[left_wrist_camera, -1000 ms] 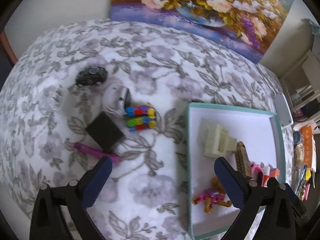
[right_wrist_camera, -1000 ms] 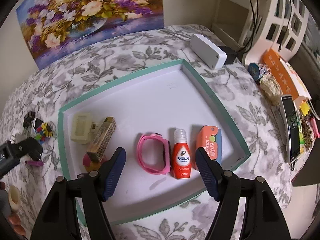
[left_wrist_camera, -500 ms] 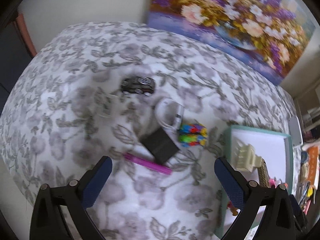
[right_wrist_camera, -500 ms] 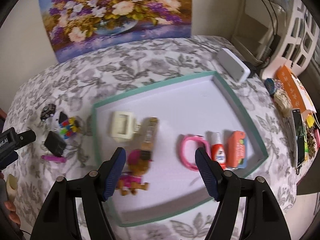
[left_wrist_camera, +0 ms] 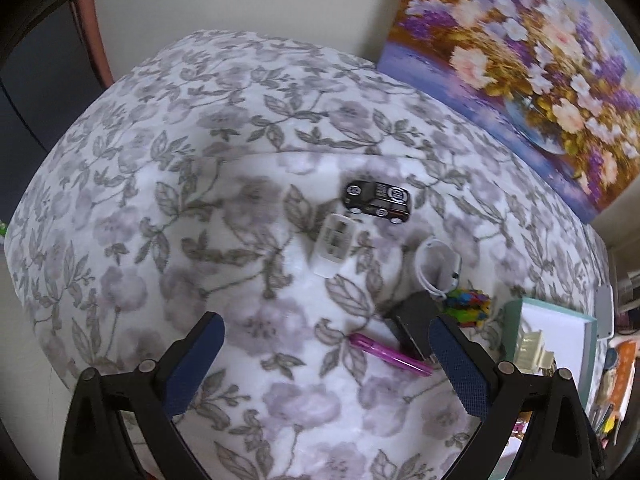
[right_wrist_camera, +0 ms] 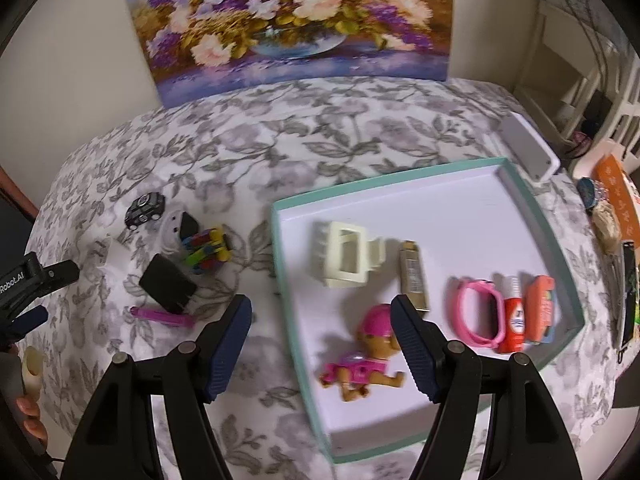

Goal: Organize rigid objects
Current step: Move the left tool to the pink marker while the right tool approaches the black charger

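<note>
Loose items lie on the floral cloth: a black toy car [left_wrist_camera: 377, 202] [right_wrist_camera: 145, 207], a white case [left_wrist_camera: 335, 245], a white strap [left_wrist_camera: 438, 266], a black block [left_wrist_camera: 414, 322] [right_wrist_camera: 168, 283], a colourful toy [left_wrist_camera: 468, 306] [right_wrist_camera: 206, 250] and a pink pen [left_wrist_camera: 390, 355] [right_wrist_camera: 162, 316]. My left gripper [left_wrist_camera: 326, 368] hovers open above the cloth, just near of the pen. The teal tray [right_wrist_camera: 536, 216] holds a cream clip [right_wrist_camera: 346, 254], a gold bar [right_wrist_camera: 414, 276], a doll [right_wrist_camera: 366, 354], a pink band [right_wrist_camera: 478, 310], a red bottle [right_wrist_camera: 513, 322] and an orange box [right_wrist_camera: 540, 308]. My right gripper [right_wrist_camera: 322, 346] stands open over the tray's left wall.
A flower painting [right_wrist_camera: 296, 20] leans on the wall behind the table. A white box [right_wrist_camera: 528, 154] lies beyond the tray's far right corner. Clutter and an orange book [right_wrist_camera: 618, 196] crowd the right edge. White shelving [right_wrist_camera: 576, 80] stands at the right.
My left gripper swung left, from over the tray to above the loose items. My right gripper pulled back and shifted left, from mid-tray to the tray's left wall. Both stayed open.
</note>
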Tool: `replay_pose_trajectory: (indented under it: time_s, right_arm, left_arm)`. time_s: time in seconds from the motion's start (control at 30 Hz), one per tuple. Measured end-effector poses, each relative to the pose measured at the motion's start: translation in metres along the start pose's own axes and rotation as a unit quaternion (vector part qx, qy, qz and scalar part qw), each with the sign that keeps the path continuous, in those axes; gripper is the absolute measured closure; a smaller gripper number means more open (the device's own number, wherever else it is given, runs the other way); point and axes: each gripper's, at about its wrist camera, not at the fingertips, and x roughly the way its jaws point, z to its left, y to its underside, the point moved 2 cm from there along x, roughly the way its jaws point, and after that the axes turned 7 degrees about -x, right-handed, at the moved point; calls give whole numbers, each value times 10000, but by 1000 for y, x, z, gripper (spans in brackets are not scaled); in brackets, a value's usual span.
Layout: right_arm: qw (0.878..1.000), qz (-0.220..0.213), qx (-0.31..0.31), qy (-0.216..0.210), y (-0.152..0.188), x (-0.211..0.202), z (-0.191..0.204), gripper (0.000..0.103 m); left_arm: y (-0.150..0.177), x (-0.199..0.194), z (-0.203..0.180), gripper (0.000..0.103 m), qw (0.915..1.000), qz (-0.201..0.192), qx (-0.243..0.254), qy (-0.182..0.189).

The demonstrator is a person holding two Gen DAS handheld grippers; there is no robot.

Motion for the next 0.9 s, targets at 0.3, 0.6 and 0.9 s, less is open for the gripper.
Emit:
replay_pose_trajectory:
  time_s: [0.3,0.6,0.9]
  right_arm:
    - [9990,234,-342,-175,-5,23,42,30]
    - [9967,474,-641,-115,0,45,66,30]
    - [9981,524,-318,29,-1,42,41,30]
  left_arm:
    - [4,32,0,0,9988,479,111,28]
    - [7,62,5,0,9964,841,88,-19]
    - [17,67,-4,0,9931,1098,319,253]
